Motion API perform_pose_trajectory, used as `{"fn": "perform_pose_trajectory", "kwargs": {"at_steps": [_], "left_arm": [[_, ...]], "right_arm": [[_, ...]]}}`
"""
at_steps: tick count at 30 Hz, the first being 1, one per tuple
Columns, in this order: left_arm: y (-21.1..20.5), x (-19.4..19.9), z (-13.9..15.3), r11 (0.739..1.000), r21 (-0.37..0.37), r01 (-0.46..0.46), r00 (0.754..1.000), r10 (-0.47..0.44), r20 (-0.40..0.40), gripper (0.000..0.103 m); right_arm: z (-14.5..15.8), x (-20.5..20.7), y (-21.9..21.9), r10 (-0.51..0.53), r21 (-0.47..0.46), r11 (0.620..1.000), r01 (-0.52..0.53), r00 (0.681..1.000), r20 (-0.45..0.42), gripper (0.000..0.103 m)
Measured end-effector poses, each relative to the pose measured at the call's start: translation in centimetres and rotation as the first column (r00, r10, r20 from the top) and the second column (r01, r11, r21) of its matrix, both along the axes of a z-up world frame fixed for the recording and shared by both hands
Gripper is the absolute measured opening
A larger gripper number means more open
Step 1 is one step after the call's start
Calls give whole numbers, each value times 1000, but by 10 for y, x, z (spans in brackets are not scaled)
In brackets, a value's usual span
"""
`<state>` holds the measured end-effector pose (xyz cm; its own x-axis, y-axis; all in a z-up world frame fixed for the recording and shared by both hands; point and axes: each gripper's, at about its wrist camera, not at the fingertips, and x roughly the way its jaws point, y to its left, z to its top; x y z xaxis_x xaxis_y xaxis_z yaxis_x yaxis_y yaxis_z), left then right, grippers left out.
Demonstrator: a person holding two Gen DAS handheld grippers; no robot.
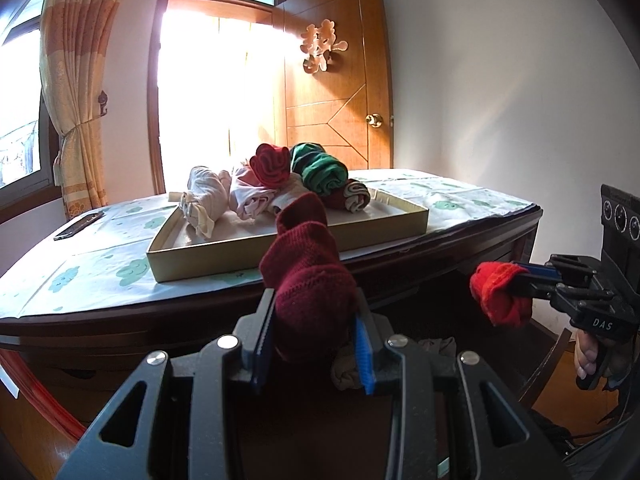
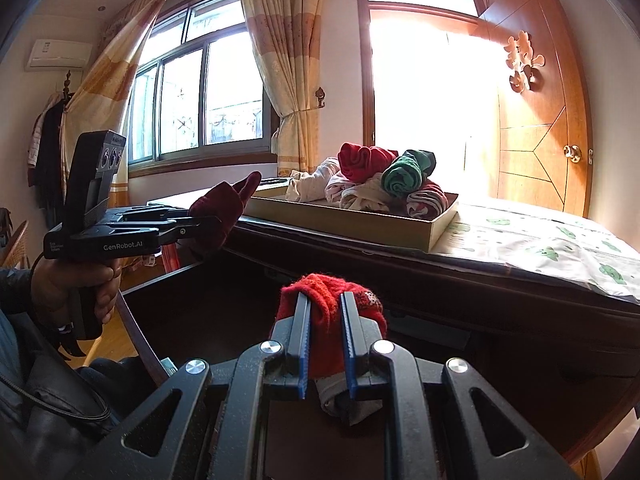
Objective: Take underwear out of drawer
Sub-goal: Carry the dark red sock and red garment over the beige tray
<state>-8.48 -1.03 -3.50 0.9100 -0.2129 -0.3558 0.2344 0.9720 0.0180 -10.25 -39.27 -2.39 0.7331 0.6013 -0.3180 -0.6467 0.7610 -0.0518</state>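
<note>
My left gripper [image 1: 314, 312] is shut on a dark red rolled underwear [image 1: 308, 264] that sticks up past its blue pads, held in front of the table edge. My right gripper [image 2: 325, 300] is shut on a bright red rolled underwear [image 2: 330, 320]. From the left wrist view that bright red roll [image 1: 500, 294] hangs at the right, below table height. The right wrist view shows the left gripper [image 2: 212, 220] with the dark red roll [image 2: 224, 208] at the left. Beneath both grippers lies the dark open drawer [image 2: 208, 304], with pale rolled cloth [image 1: 348, 368] in it.
A shallow cardboard tray [image 1: 280, 244] on the table holds several rolled garments: white, pink, red, green. A phone [image 1: 78, 226] lies on the table's patterned cloth [image 1: 100, 268] at the left. Behind are a bright doorway, a wooden door [image 1: 336, 80], curtains and a window [image 2: 196, 88].
</note>
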Motion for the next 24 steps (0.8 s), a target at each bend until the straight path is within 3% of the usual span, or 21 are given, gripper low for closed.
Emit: {"fn": "perform_pose_trajectory", "kwargs": {"at_steps": [24], "left_arm": [[-8, -5, 29, 999, 6, 31, 997, -32, 73, 34]], "right_arm": [[34, -6, 16, 22, 53, 998, -27, 994, 104, 15]]}}
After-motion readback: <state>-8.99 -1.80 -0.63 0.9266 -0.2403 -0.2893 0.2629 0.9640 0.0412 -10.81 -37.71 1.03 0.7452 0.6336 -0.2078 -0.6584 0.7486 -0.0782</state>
